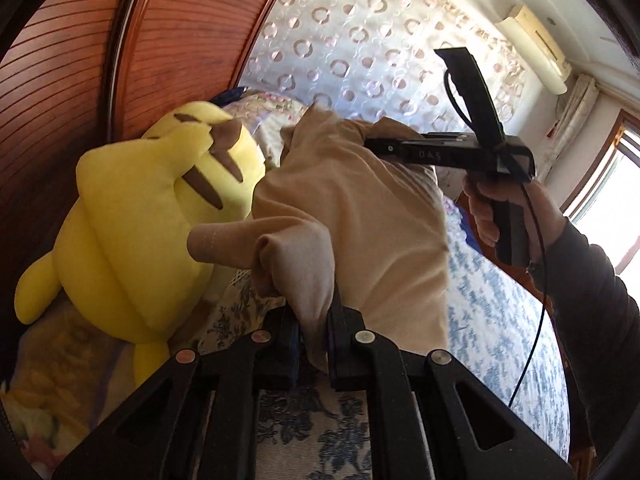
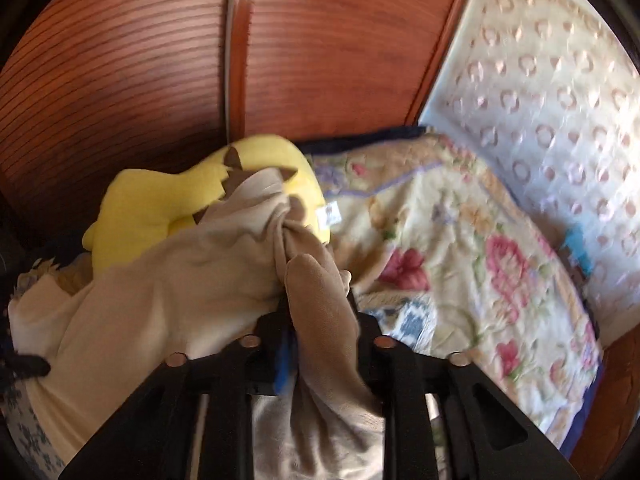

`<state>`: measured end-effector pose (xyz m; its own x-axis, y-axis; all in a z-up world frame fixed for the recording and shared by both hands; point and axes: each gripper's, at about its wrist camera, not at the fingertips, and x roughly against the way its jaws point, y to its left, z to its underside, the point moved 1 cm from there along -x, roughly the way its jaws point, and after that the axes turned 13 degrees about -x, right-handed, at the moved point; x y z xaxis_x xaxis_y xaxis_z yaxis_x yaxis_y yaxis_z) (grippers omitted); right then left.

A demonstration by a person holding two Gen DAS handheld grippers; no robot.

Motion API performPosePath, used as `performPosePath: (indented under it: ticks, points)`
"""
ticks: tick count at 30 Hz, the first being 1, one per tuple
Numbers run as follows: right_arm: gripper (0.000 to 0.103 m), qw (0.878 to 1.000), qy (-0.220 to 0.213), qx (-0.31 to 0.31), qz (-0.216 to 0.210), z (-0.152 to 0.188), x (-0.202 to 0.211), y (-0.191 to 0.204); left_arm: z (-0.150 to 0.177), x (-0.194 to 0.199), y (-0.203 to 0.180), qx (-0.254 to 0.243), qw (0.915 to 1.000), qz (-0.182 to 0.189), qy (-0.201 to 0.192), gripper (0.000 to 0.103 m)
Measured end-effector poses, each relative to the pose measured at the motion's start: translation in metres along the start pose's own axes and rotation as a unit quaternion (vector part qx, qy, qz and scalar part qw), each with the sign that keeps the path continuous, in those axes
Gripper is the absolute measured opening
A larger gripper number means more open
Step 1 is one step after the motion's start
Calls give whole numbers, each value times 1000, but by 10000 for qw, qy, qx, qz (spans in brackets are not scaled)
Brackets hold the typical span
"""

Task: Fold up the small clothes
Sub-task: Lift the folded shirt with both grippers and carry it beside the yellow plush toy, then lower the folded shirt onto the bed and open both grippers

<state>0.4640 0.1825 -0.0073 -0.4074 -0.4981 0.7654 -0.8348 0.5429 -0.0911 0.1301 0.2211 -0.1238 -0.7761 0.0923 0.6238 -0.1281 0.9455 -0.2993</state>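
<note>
A beige garment [image 1: 340, 200] hangs stretched between my two grippers above the bed. My left gripper [image 1: 314, 344] is shut on one bunched corner, with a ribbed cuff [image 1: 212, 244] sticking out to its left. In the left wrist view my right gripper [image 1: 367, 143] holds the far corner, carried by a person's hand [image 1: 488, 208] in a dark sleeve. In the right wrist view the right gripper [image 2: 320, 332] has a thick bunch of the garment [image 2: 160, 280] filling its jaws and draping over the right finger. A blue pad [image 2: 282, 364] shows on the left finger.
A yellow plush toy [image 1: 140, 220] [image 2: 160, 200] lies against the wooden panel wall [image 1: 60, 80] just behind the garment. Under it are a blue-patterned sheet [image 1: 500, 300] and a floral quilt [image 2: 460, 240]. A patterned curtain [image 1: 360, 20], an air conditioner [image 1: 536, 48] and a window [image 1: 624, 168] lie beyond.
</note>
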Motion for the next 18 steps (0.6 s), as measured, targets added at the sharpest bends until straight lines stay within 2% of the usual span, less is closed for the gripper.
performPosePath:
  ticks: [3,5,7,9,11,13,15,18]
  points:
    - [40,9992,-62,-401,32,-11,-13,-12,-3,0,-3,-64,9999,-66,78,12]
    - [41,9979,-186,-603,114,-15,-15,-17,-5,0,-4,-125,9997,-130,135,18]
    - [41,9960,-401,-788,119,-9,-6,-19,-9,1,-3,-209,9996,-145,136,38]
    - [41,9944,-549,-895,64,-2,3,-20,-10,5,-1,-309,9991,-266,67,46]
    - [41,9928,-696,-978,-2,15,13,-17,-11,9,2,-409,9981,-457,51,48]
    - [41,9916,-760,-1046,-40,31,17,-14,-12,15,2,-514,9970,-574,6,67]
    - [41,9903,-714,-1193,18,43,13,-16,-11,19,2,-613,9960,-647,-69,78]
    - [42,9858,-575,-1577,8,54,5,-27,-12,22,-2,-763,9949,-657,-107,80]
